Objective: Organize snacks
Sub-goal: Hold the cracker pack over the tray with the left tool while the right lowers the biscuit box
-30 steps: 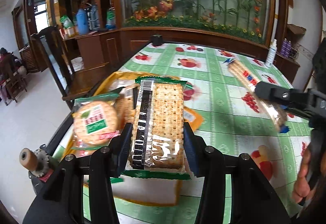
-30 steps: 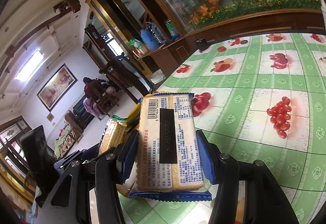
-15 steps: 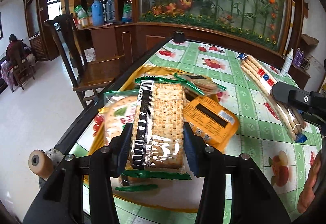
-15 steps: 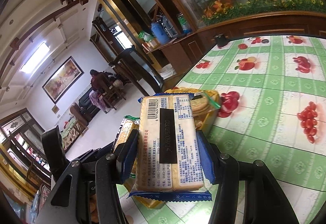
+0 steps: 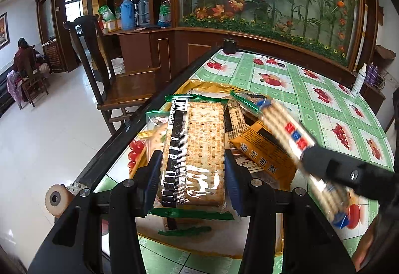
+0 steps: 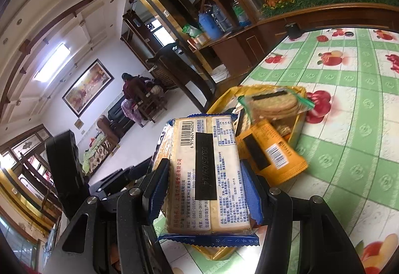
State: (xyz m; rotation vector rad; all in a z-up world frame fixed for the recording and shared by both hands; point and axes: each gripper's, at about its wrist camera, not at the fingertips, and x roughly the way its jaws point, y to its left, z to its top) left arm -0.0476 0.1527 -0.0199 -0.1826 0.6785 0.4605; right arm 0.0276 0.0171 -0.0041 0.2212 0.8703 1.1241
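On the left, the left gripper is clamped across the sides of a green-edged cracker pack, held just above the near end of the yellow tray. The pack looks light and flat, with stiff but brittle crackers under slick film, so a gentle squeeze across the narrow sides near one end seems the safest hold. In the tray, beyond that pack, lie a bag of round biscuits and an orange packet. To the right of the tray, the right gripper is clamped on a blue-edged cracker pack, over the tray's near right corner. That pack is blurred in the left wrist view. Whatever lies under the held packs is hidden, and the tray's near rim is partly cut off.
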